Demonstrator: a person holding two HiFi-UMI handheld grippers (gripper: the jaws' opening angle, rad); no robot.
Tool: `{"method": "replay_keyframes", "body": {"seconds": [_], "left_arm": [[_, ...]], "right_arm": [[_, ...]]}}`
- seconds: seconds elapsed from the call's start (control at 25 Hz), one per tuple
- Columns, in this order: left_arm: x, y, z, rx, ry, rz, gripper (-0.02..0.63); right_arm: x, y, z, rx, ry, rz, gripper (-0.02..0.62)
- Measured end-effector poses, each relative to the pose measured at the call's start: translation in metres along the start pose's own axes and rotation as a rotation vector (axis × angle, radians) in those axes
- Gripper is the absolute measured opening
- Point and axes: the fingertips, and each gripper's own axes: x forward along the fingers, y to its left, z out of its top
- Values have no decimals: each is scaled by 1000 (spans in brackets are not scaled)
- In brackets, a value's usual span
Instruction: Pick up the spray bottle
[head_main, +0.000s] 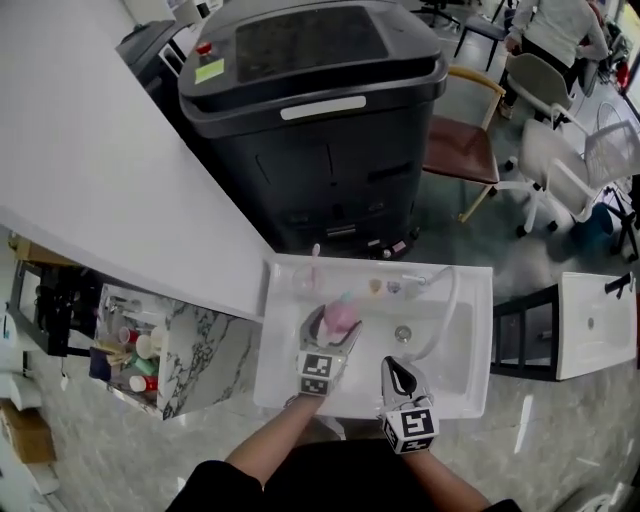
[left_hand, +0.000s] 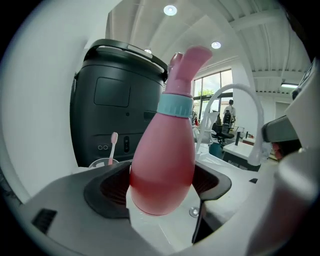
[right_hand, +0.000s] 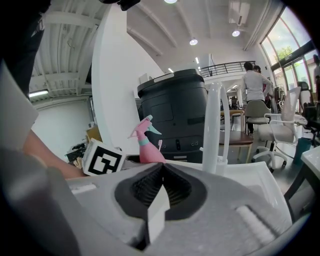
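Right gripper at the sink's near edge, jaws pressed together with nothing between, left gripper extended over the sink's left half, jaws clamped on the bulbous base of the pink spray bottle, teal collar, nozzle uppermost.

The spray bottle is pink and pear-shaped: a wide, rounded belly narrows to a slim neck ringed by a pale teal collar, topped by a pink spray head with a teal nozzle tip. It stands nearly upright, leaning a little. The two jaws of the left gripper pinch its belly over the left part of the white sink. Whether its base touches the basin is unclear.
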Motion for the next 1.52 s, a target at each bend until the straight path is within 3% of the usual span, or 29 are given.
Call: {"method": "replay_keyframes", "body": {"seconds": [0.2, 0.4, 0.72, 0.84, 1.04, 1.24, 1.52], "left_arm": [[-70, -19, 2, 12, -22, -35, 382], [-131, -27, 0, -31, -56, -3, 382], [-228, -56, -13, 39, -92, 45, 382], [-266, -71, -28, 2, -95, 41, 382], [-331, -90, -54, -131, -98, 45, 382], [-390, -115, -76, -72, -110, 58, 382], [-448, -159, -87, -82, -82, 9, 382]], "right_arm": [[-15, 16, 6, -18, -26, 8, -2], [-39, 34, 0, -16, -41, -15, -2], [-96, 70, -12, -65, -79, -50, -2], [-120, 89, -22, -90, -89, -62, -2], [-168, 137, -47, -82, -82, -62, -2], [-221, 177, -68, -73, -116, -79, -2], [-301, 186, -96, -80, -118, -129, -2]]}}
